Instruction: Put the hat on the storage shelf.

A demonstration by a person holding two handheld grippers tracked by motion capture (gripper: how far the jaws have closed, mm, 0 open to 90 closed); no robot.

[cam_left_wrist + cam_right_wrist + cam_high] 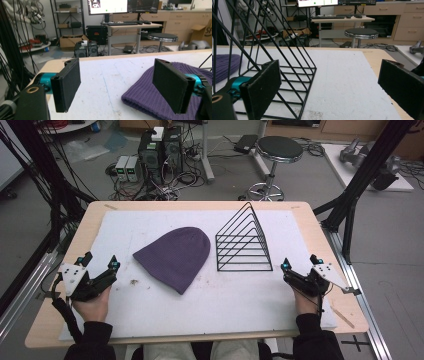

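Left gripper (101,261): jaws spread wide, nothing between them, resting at the near left of the table beside the purple knit beanie (175,257). In the left gripper view the beanie (150,95) lies behind the right-hand pad, not touching it.

Right gripper (300,262): jaws likewise released and empty, at the near right of the table, just right of the black wire rack (243,240). In the right gripper view the rack (274,62) stands behind the left-hand pad.

Beanie and rack sit side by side at mid-table, beanie left, rack right, a narrow gap between them. Both rest on a white foam mat (225,295) that covers most of the light wooden table (90,215); small crumbs mark the mat near the beanie.

Surroundings: grey floor; black frame struts (365,170) at both sides; computer towers (160,150) with tangled cables beyond the far edge; a round black stool (279,147) far right. The gripper views show a desk with monitors (122,5) and wooden cabinets (402,15) at the far wall.
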